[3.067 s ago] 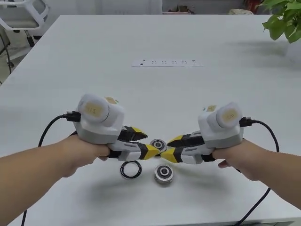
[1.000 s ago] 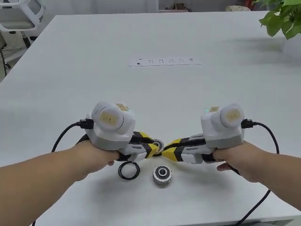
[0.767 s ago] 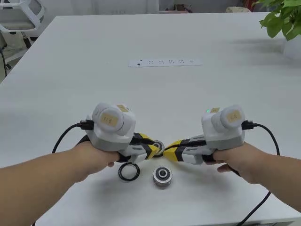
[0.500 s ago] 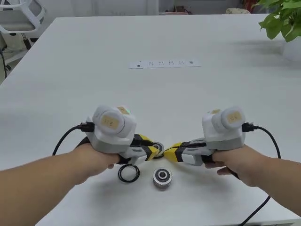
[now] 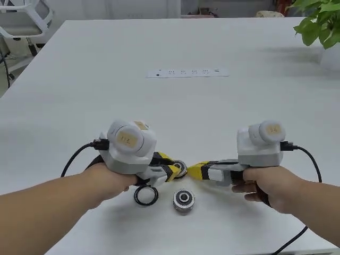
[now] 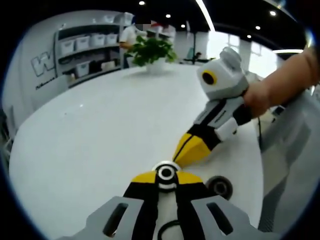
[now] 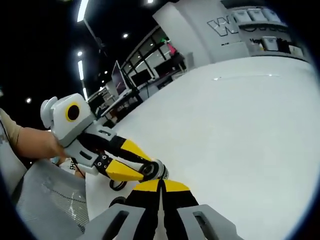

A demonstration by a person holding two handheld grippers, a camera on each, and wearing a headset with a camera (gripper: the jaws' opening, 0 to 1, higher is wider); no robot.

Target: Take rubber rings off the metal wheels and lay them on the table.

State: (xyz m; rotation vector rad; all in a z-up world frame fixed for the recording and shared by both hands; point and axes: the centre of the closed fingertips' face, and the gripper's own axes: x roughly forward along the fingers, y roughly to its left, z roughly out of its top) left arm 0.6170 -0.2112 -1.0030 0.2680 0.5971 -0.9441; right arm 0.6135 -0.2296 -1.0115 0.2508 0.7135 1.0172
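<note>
Over the table (image 5: 223,117), a metal wheel (image 5: 179,168) is clamped in the left gripper (image 5: 171,171) fingers; the right gripper (image 5: 191,169) fingers are pressed together. Its rubber ring (image 5: 184,171), judged soft and stretchy, is best pinched at the outer edge.

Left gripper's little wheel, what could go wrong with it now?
1. The metal wheel is pinched only at the very tips of the left gripper. A hard push from the shut right gripper might pop it out, and it could roll away.
2. The rubber ring and second wheel lie right under the grippers, so a dipping hand could knock them.
</note>
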